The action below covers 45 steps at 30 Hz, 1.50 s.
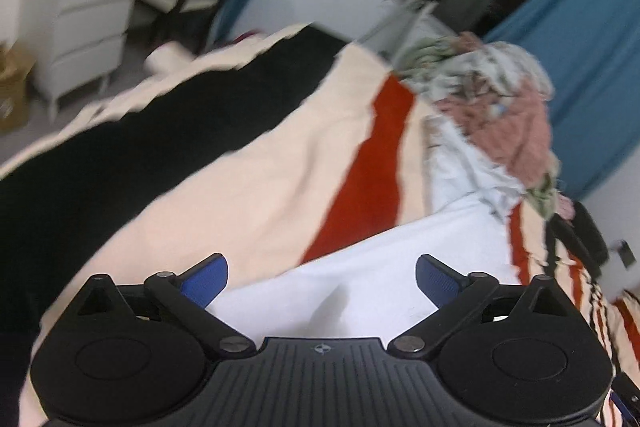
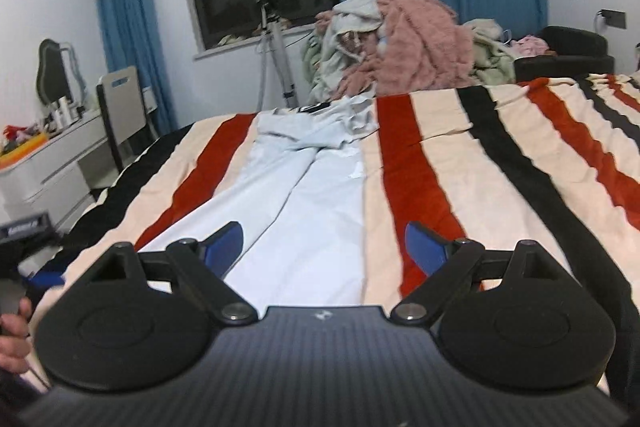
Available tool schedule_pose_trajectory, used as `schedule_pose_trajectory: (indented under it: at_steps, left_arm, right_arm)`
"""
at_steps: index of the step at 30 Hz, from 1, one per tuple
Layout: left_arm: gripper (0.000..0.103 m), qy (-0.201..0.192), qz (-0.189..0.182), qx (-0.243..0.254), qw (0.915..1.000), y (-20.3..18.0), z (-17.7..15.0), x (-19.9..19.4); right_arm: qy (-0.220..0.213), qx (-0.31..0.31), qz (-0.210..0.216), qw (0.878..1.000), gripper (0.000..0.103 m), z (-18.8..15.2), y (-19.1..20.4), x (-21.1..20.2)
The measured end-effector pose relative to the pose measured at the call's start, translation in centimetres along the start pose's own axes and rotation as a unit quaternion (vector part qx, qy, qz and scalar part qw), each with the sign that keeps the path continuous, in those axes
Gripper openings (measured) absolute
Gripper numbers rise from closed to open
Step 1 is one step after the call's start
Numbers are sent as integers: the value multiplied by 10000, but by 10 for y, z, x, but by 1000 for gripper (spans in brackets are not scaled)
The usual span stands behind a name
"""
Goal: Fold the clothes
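Right wrist view has the pale trousers [image 2: 304, 187] stretched flat on the striped blanket [image 2: 460, 163], long axis running straight away from the right gripper [image 2: 324, 247], hems nearest, waist far off by the clothes pile [image 2: 400, 43]. Its 2 blue pads [image 2: 224, 247] stand spread, nothing between them, poised over the near leg ends. Left gripper [image 1: 322, 279] is spread and empty too, above what looks like the same white cloth [image 1: 360, 287], though blur makes that uncertain. Right looks better lined up for the hems.
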<state>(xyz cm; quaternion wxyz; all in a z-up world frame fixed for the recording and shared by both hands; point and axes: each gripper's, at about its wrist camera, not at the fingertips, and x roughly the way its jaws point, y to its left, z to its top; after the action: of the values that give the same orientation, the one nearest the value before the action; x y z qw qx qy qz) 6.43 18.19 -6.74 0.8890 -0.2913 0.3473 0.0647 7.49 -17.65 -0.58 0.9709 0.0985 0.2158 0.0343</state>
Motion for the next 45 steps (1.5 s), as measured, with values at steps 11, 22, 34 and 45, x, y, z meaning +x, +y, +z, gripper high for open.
schedule_pose_trajectory:
  at_steps: [11,22,34,45]
  left_arm:
    - [2,81,1196,763,9898,-10,-18,16]
    - [0,-1807,-414,3263,9269,-134,-115,-121]
    - [16,455,-1817,3987,8978,-184,-220,-71]
    - [63,654,-1934,2917,9345,-129,-137,-63]
  right_arm:
    - [-49,861,74,9962,89,5,-38,-4]
    - [-349,1194,37,9922,89,9,-67,-21]
    - [92,1398,598,9883,89,4,-78,-8]
    - [854,1788,1023,9748,89,-19,-68,11]
